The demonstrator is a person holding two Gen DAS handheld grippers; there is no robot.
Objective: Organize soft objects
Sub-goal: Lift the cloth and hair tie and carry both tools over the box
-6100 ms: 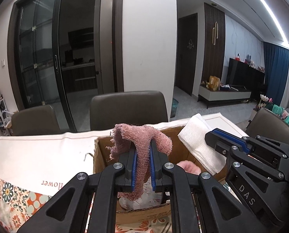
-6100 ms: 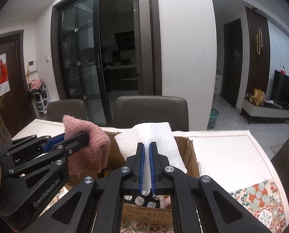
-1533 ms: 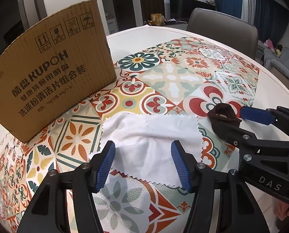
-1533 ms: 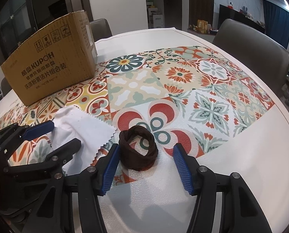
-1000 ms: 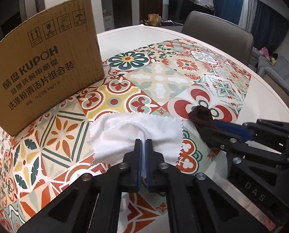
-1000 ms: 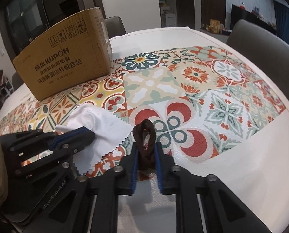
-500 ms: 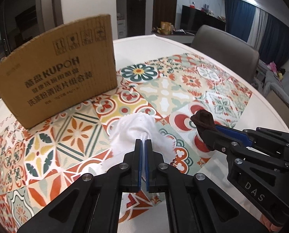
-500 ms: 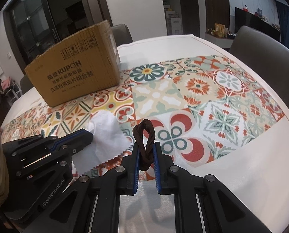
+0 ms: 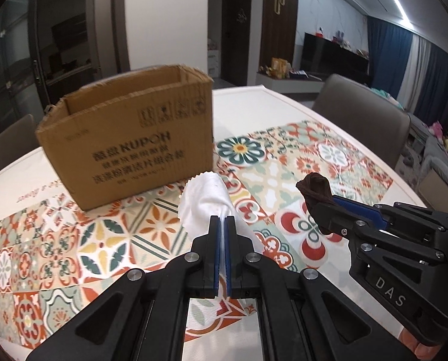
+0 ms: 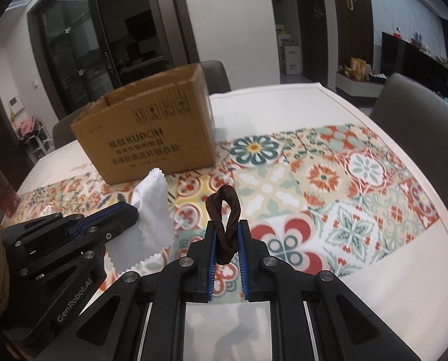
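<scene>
My left gripper (image 9: pixel 220 221) is shut on a white cloth (image 9: pixel 204 201) with zigzag edges and holds it above the table; it also shows in the right wrist view (image 10: pixel 153 210). My right gripper (image 10: pixel 226 225) is shut on a brown twisted hair band (image 10: pixel 225 213), lifted off the table; the band also shows in the left wrist view (image 9: pixel 314 189). An open cardboard box (image 9: pixel 127 138) stands on the table behind both grippers; it also shows in the right wrist view (image 10: pixel 147 126). Its inside is hidden.
The table carries a patterned tile-print mat (image 10: pixel 329 180) with white cloth around it (image 10: pixel 284 108). Grey chairs stand at the far side (image 10: pixel 214 75) and the right (image 9: pixel 359 102). The table edge curves at the right.
Both grippers have risen and tilted up, lifting the white cloth and the brown band higher off the mat. The box's open top edge has come into view.
</scene>
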